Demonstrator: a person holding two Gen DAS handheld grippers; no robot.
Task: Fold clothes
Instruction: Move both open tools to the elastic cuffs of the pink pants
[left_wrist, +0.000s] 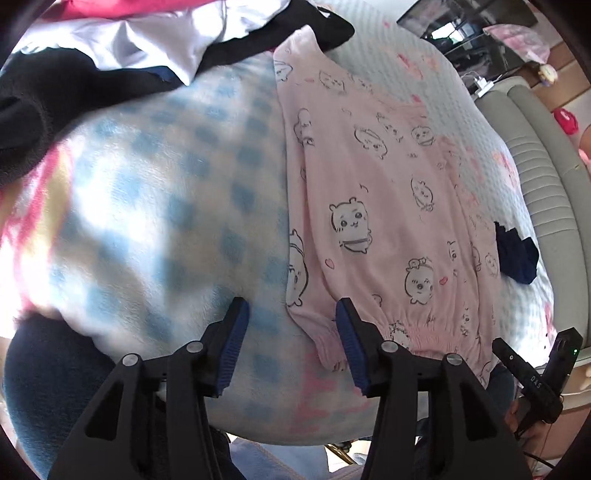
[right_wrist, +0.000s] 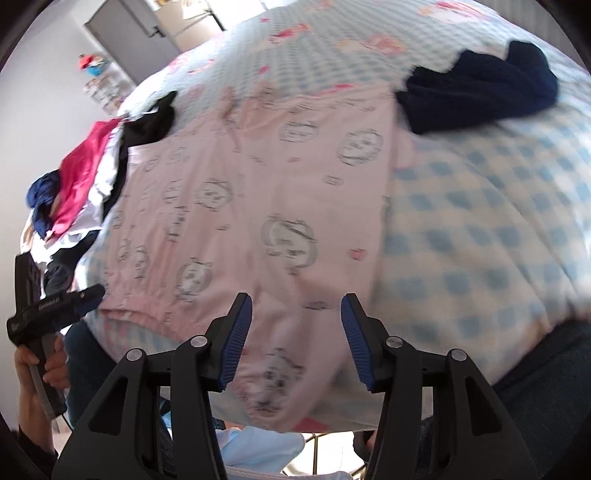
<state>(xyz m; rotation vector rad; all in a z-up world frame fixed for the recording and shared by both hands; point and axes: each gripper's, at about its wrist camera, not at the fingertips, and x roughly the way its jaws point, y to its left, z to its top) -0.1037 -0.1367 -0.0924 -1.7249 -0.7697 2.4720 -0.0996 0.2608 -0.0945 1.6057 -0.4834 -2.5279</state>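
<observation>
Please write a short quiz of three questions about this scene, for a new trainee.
1. True or false: the left hand-held gripper grips the pink garment.
2. Which lies beside the pink garment? A) dark blue item B) green towel C) yellow hat
3. Fill in: the bed cover has a blue ____ pattern.

Key: 1 false, the jaws stand open with nothing pressed. 2 A. 3 checked.

The left gripper sits at lower centre of its view, pointing steeply down, jaws parted — nothing pressed between the blue pads. The right gripper holds the same pose. A hand grips the other tool's handle at lower left.
</observation>
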